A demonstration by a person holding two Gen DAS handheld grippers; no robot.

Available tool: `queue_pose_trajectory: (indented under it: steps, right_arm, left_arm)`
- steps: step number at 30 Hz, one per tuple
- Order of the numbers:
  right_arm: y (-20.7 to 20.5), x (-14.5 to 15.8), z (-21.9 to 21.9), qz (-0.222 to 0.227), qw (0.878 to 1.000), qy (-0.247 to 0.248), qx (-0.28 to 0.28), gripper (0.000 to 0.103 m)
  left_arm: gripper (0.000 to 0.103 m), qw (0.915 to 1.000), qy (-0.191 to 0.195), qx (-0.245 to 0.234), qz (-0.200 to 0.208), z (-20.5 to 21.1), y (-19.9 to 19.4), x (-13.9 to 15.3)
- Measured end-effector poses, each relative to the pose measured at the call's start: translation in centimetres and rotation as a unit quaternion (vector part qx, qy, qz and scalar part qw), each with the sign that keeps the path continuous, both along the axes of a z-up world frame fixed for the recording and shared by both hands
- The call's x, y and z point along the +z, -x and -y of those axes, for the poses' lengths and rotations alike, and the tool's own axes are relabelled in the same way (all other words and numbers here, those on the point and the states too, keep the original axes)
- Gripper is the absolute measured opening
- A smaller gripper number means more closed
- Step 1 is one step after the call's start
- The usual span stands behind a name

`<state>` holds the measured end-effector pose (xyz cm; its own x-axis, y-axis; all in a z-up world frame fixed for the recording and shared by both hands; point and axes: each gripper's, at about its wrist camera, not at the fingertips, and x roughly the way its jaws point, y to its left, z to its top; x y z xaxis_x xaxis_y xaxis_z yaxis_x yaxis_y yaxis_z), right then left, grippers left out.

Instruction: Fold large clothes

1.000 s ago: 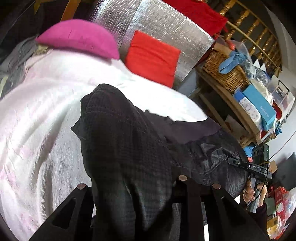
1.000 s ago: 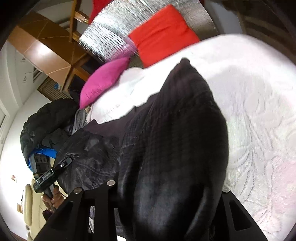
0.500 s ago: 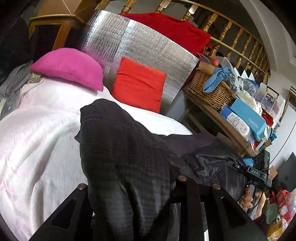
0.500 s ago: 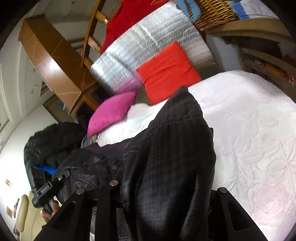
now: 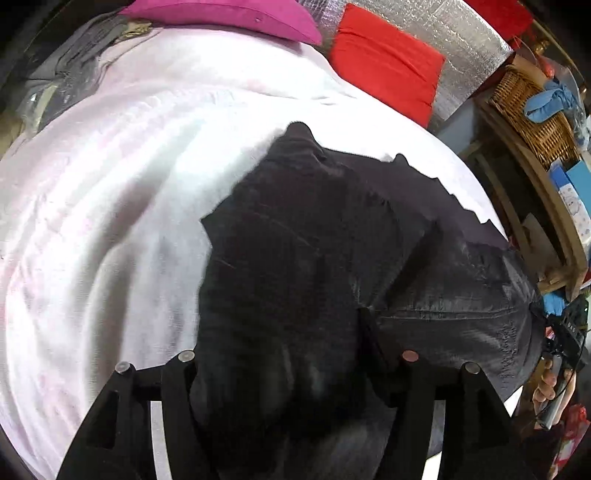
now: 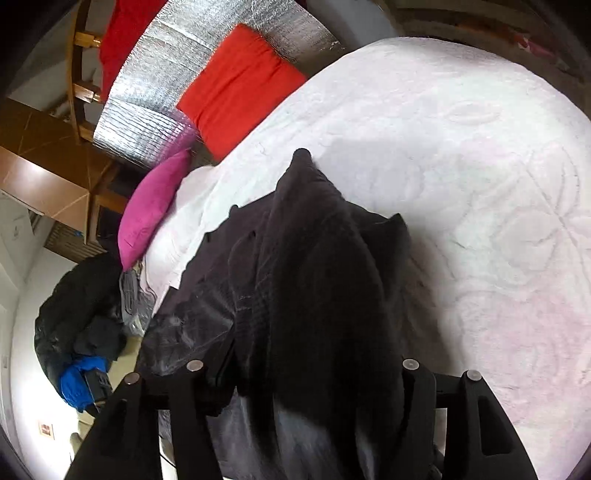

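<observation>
While both tongs, left [image 5: 295,363] and right [image 6: 303,369], clamp it, the dark garment [image 5: 295,258] drapes forward onto the white bedspread [image 5: 110,184]

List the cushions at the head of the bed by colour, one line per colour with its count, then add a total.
Pink cushion: 1
Red cushion: 1
Total: 2
</observation>
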<state>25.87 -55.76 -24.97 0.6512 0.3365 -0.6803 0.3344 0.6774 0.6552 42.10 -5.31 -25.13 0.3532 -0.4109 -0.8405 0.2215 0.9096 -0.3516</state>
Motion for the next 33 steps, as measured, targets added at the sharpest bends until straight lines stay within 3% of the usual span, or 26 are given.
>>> queue_pose_trajectory:
  steps: [5,7,9,11,14,16,19,23,27,30,33]
  right_arm:
    - [2.2,2.5,-0.1,-0.004,0.995,0.094,-0.018,0.066]
    - [3.3,4.3,-0.6,0.004,0.987,0.156,-0.043,0.066]
    - [4.3,5.8,-1.1,0.026,0.976,0.207,-0.061,0.066]
    - [4.8,7.0,-1.8,0.060,0.970,0.227,-0.057,0.066]
    - [4.8,8.4,-3.5,0.102,0.962,0.252,-0.041,0.066]
    - [4.2,8.8,-5.0,0.113,0.958,0.261,-0.027,0.066]
    - [2.8,8.6,-6.8,0.119,0.959,0.256,0.014,0.066]
    - [0.2,7.2,-9.0,0.099,0.957,0.267,0.056,0.065]
    - [-2.3,4.3,-8.0,0.038,0.963,0.265,0.035,0.062]
    - [-3.4,1.2,-5.6,-0.027,0.975,0.218,0.023,0.056]
    - [-3.1,0.8,-5.2,-0.038,0.977,0.207,0.030,0.056]
  left_arm:
    - [0.064,0.9990,-0.016,0.005,0.042,-1.7,2.0,2.9]
    - [0.065,0.9976,-0.030,0.005,0.063,-1.9,3.1,3.9]
    - [0.066,0.9892,-0.084,0.017,0.119,-1.6,4.7,5.5]
    - [0.067,0.9776,-0.123,0.018,0.170,-0.9,6.0,7.0]
    - [0.077,0.9688,-0.134,0.020,0.207,-0.2,7.4,8.1]
    - [0.078,0.9685,-0.145,0.012,0.202,0.7,7.4,7.5]
    - [0.078,0.9746,-0.160,0.005,0.156,1.8,5.9,5.6]
    - [0.078,0.9760,-0.181,0.016,0.119,2.8,4.1,3.0]
    - [0.078,0.9748,-0.191,0.010,0.114,3.2,3.3,1.4]
    - [0.078,0.9741,-0.194,0.008,0.116,3.7,3.1,1.1]
    - [0.078,0.9710,-0.204,0.007,0.124,4.1,3.6,1.3]
